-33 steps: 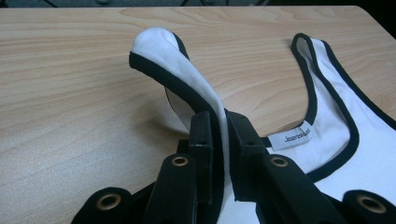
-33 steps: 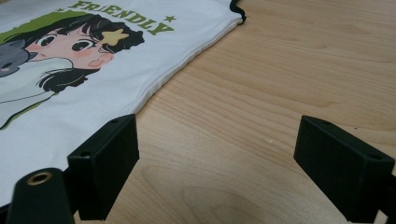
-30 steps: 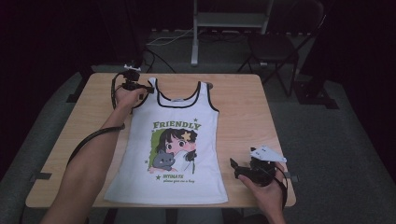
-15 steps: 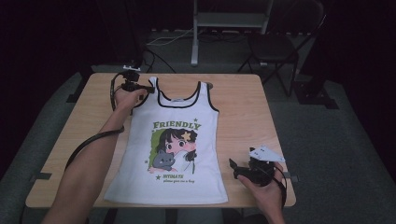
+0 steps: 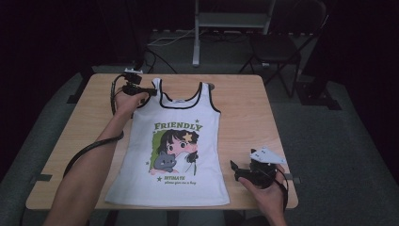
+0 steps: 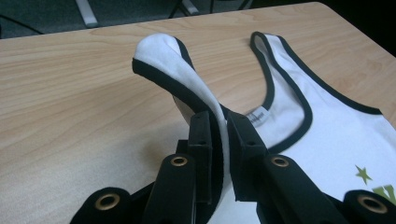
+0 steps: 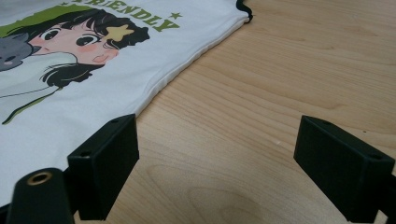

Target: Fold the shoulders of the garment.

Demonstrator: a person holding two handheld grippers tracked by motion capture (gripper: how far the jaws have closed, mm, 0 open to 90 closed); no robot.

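Observation:
A white tank top (image 5: 174, 155) with black trim and a cartoon girl under the word FRIENDLY lies flat on the wooden table (image 5: 244, 108). My left gripper (image 5: 149, 91) is at the top's far left shoulder strap. In the left gripper view the left gripper (image 6: 223, 123) is shut on that strap (image 6: 163, 60), which arches up off the wood. My right gripper (image 5: 234, 169) rests near the table's front right, just right of the top's side hem. In the right gripper view the right gripper (image 7: 219, 144) stands open over bare wood, with the top's hem (image 7: 187, 65) beside its left jaw.
A dark chair (image 5: 282, 42) and a metal stand (image 5: 233, 21) are on the floor beyond the table's far edge. Bare wood stretches right of the top. The table's front edge runs close to my right hand.

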